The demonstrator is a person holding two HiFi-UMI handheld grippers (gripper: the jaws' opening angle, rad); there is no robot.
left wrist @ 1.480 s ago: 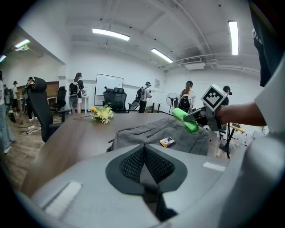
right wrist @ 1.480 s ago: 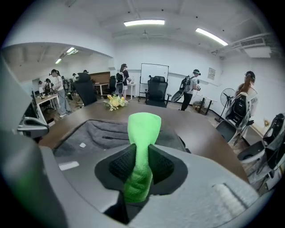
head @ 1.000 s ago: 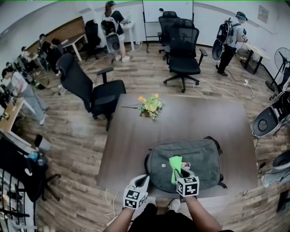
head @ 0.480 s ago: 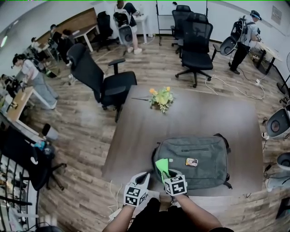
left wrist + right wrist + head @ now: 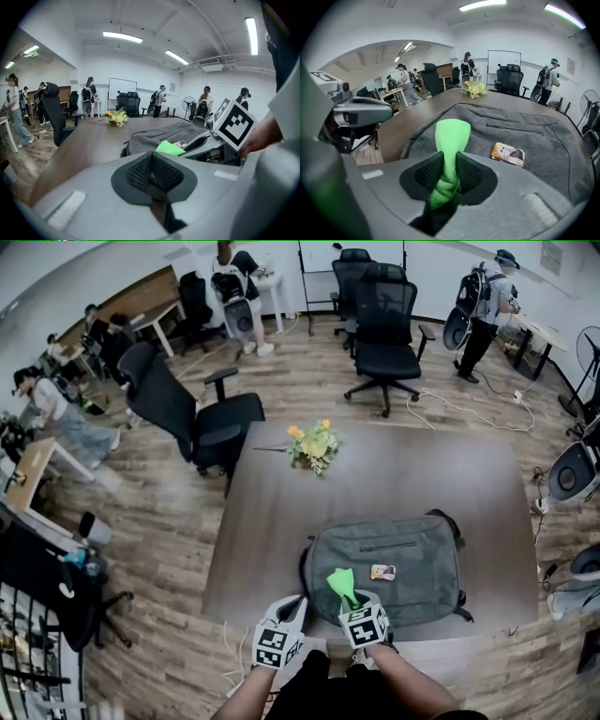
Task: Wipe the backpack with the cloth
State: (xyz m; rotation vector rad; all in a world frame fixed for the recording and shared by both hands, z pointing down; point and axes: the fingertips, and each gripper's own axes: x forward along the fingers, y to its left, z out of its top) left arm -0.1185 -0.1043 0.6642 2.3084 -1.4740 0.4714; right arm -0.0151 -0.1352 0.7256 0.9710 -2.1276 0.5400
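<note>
A grey backpack [image 5: 403, 554] lies flat on the brown table [image 5: 272, 521], near its front edge. My right gripper [image 5: 351, 601] is shut on a green cloth [image 5: 340, 583], which sticks up over the backpack's near left part. In the right gripper view the cloth [image 5: 451, 136] is bunched between the pads [image 5: 425, 172], above the grey fabric [image 5: 525, 129]. My left gripper [image 5: 295, 606] hovers by the backpack's near left corner, shut with nothing in it; its pads [image 5: 140, 171] meet. From the left gripper view the backpack [image 5: 150, 133], the cloth [image 5: 169, 148] and the right gripper [image 5: 204, 143] lie just ahead.
A small picture card [image 5: 382, 572] lies on the backpack. A yellow flower bunch [image 5: 312, 444] sits at the table's far side. Black office chairs [image 5: 183, 418] [image 5: 384, 334] stand beyond the table. Several people work at desks around the room's edges.
My right gripper with the cloth has slid left across the backpack's near part, then a little back right. The left gripper has stayed beside it at the near left corner.
</note>
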